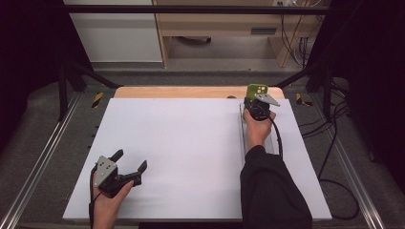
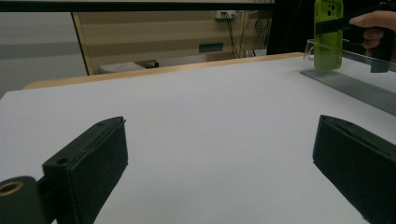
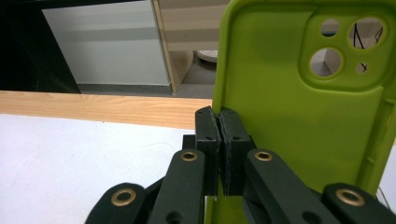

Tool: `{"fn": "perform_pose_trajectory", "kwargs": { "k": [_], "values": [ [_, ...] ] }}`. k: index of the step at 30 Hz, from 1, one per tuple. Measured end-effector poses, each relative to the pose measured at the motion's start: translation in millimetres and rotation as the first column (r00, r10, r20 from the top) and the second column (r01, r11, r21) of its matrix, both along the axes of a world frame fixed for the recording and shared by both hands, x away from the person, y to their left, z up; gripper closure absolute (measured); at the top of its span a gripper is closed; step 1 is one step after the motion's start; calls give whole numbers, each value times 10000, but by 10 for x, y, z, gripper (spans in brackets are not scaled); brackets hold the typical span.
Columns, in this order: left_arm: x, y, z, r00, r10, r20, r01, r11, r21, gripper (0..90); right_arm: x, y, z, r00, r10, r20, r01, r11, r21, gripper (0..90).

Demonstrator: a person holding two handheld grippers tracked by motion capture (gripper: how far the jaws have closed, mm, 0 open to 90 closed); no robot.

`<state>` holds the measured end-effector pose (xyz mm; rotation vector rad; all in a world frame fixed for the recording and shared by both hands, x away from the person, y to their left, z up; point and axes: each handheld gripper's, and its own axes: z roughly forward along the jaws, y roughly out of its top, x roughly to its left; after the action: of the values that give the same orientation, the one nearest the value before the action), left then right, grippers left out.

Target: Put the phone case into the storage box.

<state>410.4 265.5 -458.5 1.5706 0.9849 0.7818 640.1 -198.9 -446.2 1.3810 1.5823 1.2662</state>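
Note:
A lime-green phone case [image 3: 303,107] with camera cut-outs stands upright, and my right gripper [image 3: 218,126] is shut on its left side wall. In the high view the phone case [image 1: 257,90] is held up at the far right of the white board, above a clear plastic tray [image 1: 242,125], with my right gripper [image 1: 258,102] just under it. From the left gripper view the phone case [image 2: 328,35] hangs over the tray's far end [image 2: 355,58]. My left gripper [image 1: 130,161] rests near the front left of the board, open, with nothing between its fingers [image 2: 88,163].
A white board [image 1: 181,152] covers the table, with a wooden strip [image 1: 191,91] along its far edge. Metal frame rails [image 1: 38,162] run down both sides. Cables [image 1: 334,143] lie on the floor at the right. Cabinets stand behind the table.

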Motion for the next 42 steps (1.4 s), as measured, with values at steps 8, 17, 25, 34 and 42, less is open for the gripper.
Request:
{"fn": "perform_pose_trajectory", "kwargs": {
  "k": [8,17,25,34,42],
  "values": [
    [0,-7,-3,10000,-25,11,25,10000,-14,26,2,0,-10,10000,32,-56,-31,10000,50,881],
    [3,-8,-5,10000,-16,-16,16,10000,-13,26,10,-1,-32,9998,59,-210,-59,10000,21,881],
    [4,-11,-9,10000,-23,-34,23,10000,-64,27,15,6,-39,9995,156,-263,-156,9999,-19,880],
    [3,-12,-8,10000,-9,-41,9,10000,-51,27,15,5,-39,9993,168,-339,-167,9999,9,879],
    [2,-7,-6,10000,-26,-37,26,10000,-21,28,15,8,-39,9989,203,-431,-206,9998,-66,879]
  ]
}}
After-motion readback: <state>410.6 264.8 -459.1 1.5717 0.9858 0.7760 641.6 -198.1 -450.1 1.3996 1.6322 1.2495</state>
